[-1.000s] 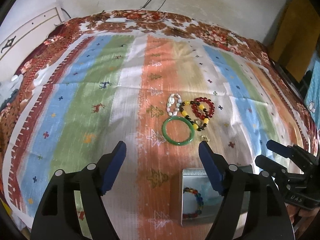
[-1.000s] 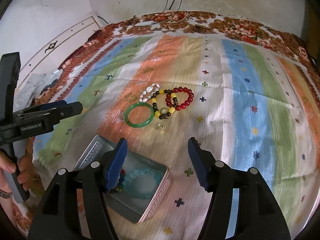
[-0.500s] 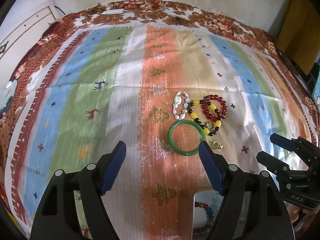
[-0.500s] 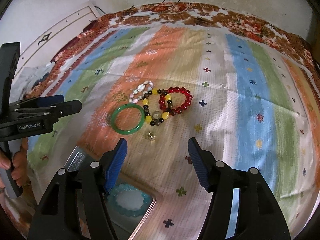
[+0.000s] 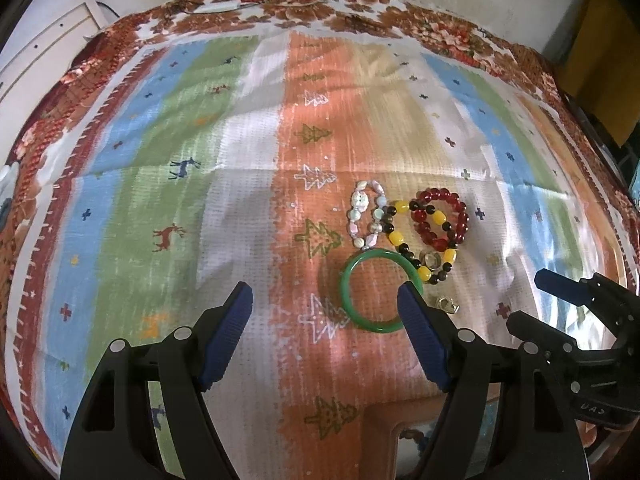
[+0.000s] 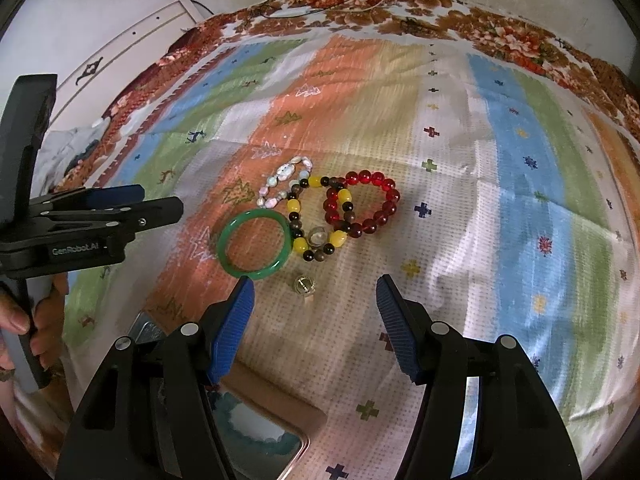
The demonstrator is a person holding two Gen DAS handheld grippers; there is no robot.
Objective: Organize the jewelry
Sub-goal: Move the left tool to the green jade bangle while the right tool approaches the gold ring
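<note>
At six o'clock in the right wrist view, the tin box (image 6: 256,436) holds a teal bead bracelet (image 6: 240,432). The right gripper (image 6: 314,322) spreads wide, gripping nothing; the left gripper (image 5: 324,330) likewise gapes empty. Just beyond lies a small gold clasp (image 6: 305,285), then the green bangle (image 6: 255,245) toward eleven o'clock, touching the yellow-and-black bracelet (image 6: 316,220), which overlaps the red bead bracelet (image 6: 362,204); farthest, the pearl bracelet (image 6: 284,182), all on the striped cloth (image 6: 500,184).

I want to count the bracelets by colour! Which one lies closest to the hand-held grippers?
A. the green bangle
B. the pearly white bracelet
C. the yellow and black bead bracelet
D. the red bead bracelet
A: the green bangle lies nearest the right hand-held gripper, with the beaded bracelets on the cloth beyond it.
</note>
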